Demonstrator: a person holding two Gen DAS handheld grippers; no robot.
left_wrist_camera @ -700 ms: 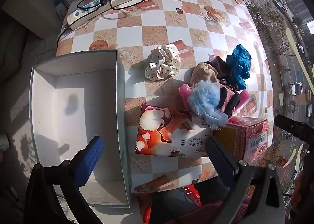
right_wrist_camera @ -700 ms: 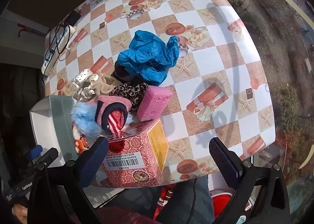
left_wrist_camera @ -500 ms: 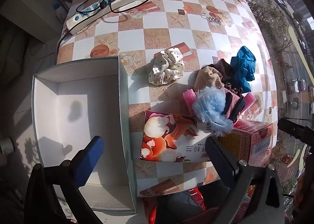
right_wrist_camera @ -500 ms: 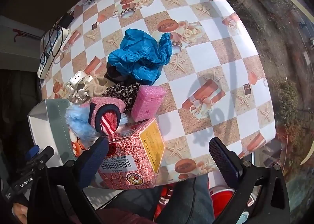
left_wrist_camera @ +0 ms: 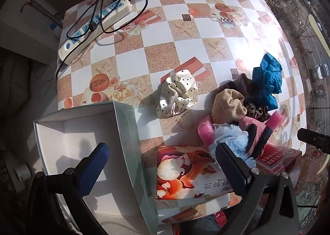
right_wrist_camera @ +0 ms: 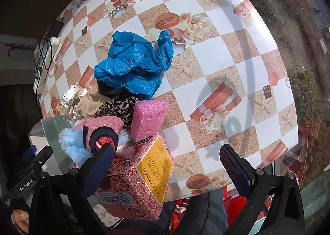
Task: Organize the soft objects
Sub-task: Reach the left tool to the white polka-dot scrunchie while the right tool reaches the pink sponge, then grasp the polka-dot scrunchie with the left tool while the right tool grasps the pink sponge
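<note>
A pile of soft things lies on the checkered table: a white dotted scrunchie (left_wrist_camera: 177,92), a tan cloth (left_wrist_camera: 228,104), a crumpled blue cloth (right_wrist_camera: 134,64), a leopard-print piece (right_wrist_camera: 119,107), a pink sponge (right_wrist_camera: 148,117), a pink knit item (right_wrist_camera: 101,132) and a light blue fluffy item (left_wrist_camera: 231,140). An empty white box (left_wrist_camera: 86,132) stands at the left. My left gripper (left_wrist_camera: 163,165) is open and empty above the box's right wall. My right gripper (right_wrist_camera: 171,165) is open and empty over the red carton (right_wrist_camera: 142,181).
A flowered tissue pack (left_wrist_camera: 185,173) lies next to the white box. A white power strip (left_wrist_camera: 94,28) with black cables lies at the far left corner. The table's edge (right_wrist_camera: 288,111) runs close on the right, with a window beyond.
Both grippers have moved forward and lower over the table, so the pile and boxes appear nearer. Both stay open and empty. Nothing on the table has moved.
</note>
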